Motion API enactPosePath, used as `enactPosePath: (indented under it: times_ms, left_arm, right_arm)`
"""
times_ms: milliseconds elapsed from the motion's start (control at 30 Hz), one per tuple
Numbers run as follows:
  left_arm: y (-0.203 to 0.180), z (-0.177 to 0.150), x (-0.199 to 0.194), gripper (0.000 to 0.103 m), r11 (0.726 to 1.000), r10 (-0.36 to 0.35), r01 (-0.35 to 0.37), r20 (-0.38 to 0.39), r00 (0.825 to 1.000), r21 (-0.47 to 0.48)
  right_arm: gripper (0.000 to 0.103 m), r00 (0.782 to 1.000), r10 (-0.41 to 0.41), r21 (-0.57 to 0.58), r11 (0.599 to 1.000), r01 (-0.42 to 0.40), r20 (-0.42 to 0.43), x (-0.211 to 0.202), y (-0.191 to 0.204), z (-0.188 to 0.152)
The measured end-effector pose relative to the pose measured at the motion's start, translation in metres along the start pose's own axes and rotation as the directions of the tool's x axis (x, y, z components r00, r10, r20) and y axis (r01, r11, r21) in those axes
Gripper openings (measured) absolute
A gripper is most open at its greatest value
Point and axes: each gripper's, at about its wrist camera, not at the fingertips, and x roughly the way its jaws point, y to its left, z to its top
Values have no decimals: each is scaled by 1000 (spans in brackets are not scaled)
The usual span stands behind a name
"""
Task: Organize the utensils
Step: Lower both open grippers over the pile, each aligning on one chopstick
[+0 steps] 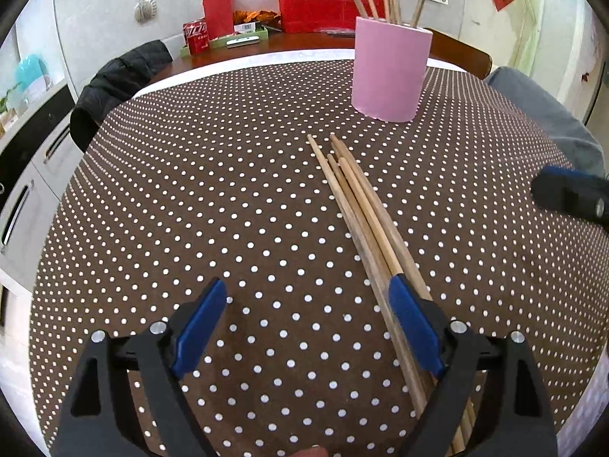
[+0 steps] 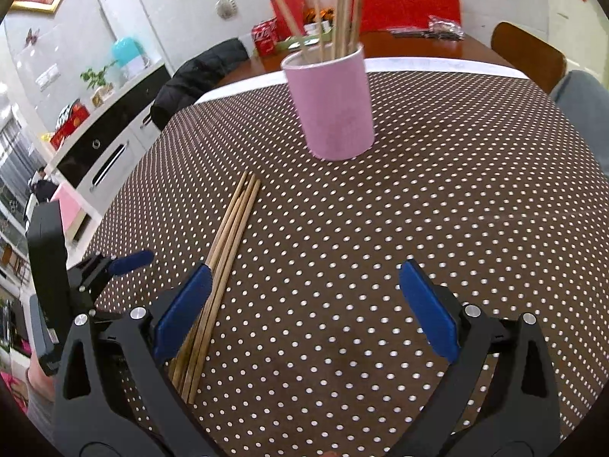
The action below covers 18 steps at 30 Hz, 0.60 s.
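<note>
Several wooden chopsticks (image 1: 357, 205) lie in a bundle on the brown polka-dot tablecloth (image 1: 228, 198); they also show in the right wrist view (image 2: 228, 236). A pink cup (image 1: 388, 70) stands upright beyond them and holds several more chopsticks; it also shows in the right wrist view (image 2: 331, 103). My left gripper (image 1: 306, 323) is open and empty, its right finger over the bundle's near end. My right gripper (image 2: 304, 308) is open and empty, its left finger over the bundle. The left gripper shows at the left edge of the right wrist view (image 2: 114, 266).
A black jacket (image 1: 114, 87) hangs over a chair at the table's far left. A wooden desk (image 1: 304, 40) behind holds red boxes and a green tray. A wooden chair back (image 2: 529, 53) stands far right. White cabinets (image 2: 114, 152) run along the left.
</note>
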Motion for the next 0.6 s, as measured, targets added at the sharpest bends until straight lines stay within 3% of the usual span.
enactPosePath:
  times_ms: [300,600]
  left_arm:
    - [10,5,6,86,999,-24,24,0,1000,-22]
    - [9,6,6,86,999,-29,29,-4,1000,-19]
  right_arm:
    - [97,999,-15,-35,999,14,-43,13,7,-4]
    - [97,995,-41,-142,990,28,-89,33,35,-14]
